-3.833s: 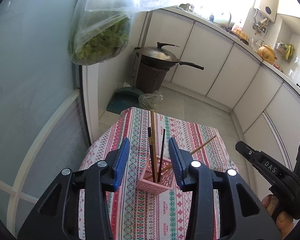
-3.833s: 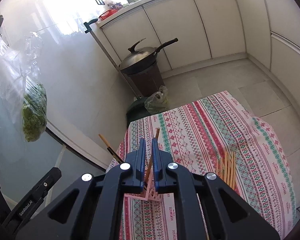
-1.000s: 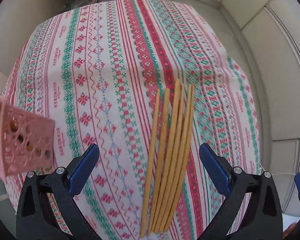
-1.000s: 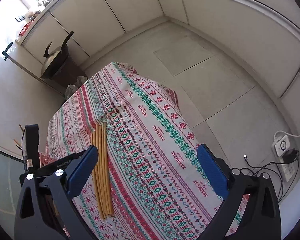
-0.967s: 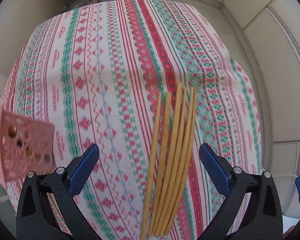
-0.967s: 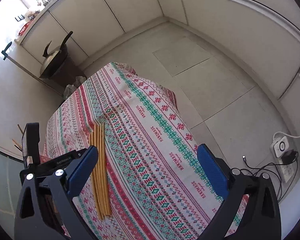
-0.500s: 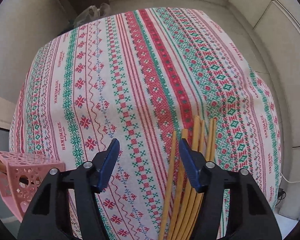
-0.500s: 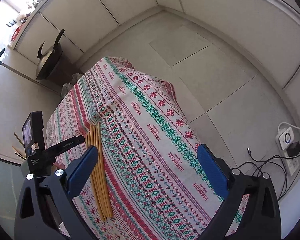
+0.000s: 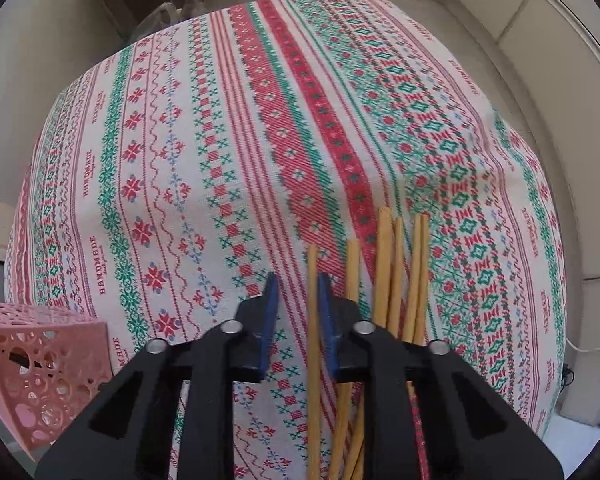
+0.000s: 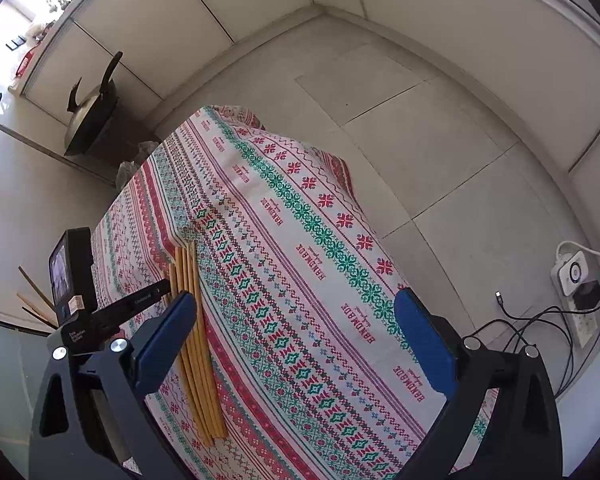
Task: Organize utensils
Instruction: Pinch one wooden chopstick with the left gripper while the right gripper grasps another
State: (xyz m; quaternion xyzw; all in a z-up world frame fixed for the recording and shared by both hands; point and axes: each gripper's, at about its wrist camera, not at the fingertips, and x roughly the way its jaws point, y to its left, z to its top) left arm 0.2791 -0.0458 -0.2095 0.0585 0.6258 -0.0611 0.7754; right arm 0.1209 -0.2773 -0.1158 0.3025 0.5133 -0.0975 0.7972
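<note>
While my left gripper (image 9: pixel 296 280) points almost straight down at the table, its jaws are closing, now narrow, with one chopstick (image 9: pixel 313 320) between the blue pads (image 9: pixel 270 312); it lies against the right pad, but I cannot tell whether it is pinched yet. Only this view shows the pink holder (image 9: pixel 40 368) at the near left edge, cut off by the frame, its contents hard to make out through the holes. Just right of that chopstick lie the other chopsticks (image 9: pixel 396 280), their near ends hidden under my black frame.

From my right wrist, the left gripper (image 10: pixel 148 298) appears side-on, its tip at the far end of the chopstick bundle (image 10: pixel 198 360), so the pads cannot be seen. A few sticks (image 10: pixel 34 294) poke up behind its camera. My right gripper (image 10: pixel 296 336) hangs with jaws wide, nothing between them.

Under everything is a tablecloth (image 9: pixel 240 120) striped red, green and white. Beyond it this view alone shows a tiled floor (image 10: pixel 420 120), pale cabinets, a lidded wok (image 10: pixel 88 112) at far left, and a power strip (image 10: pixel 572 272) with cables at right.
</note>
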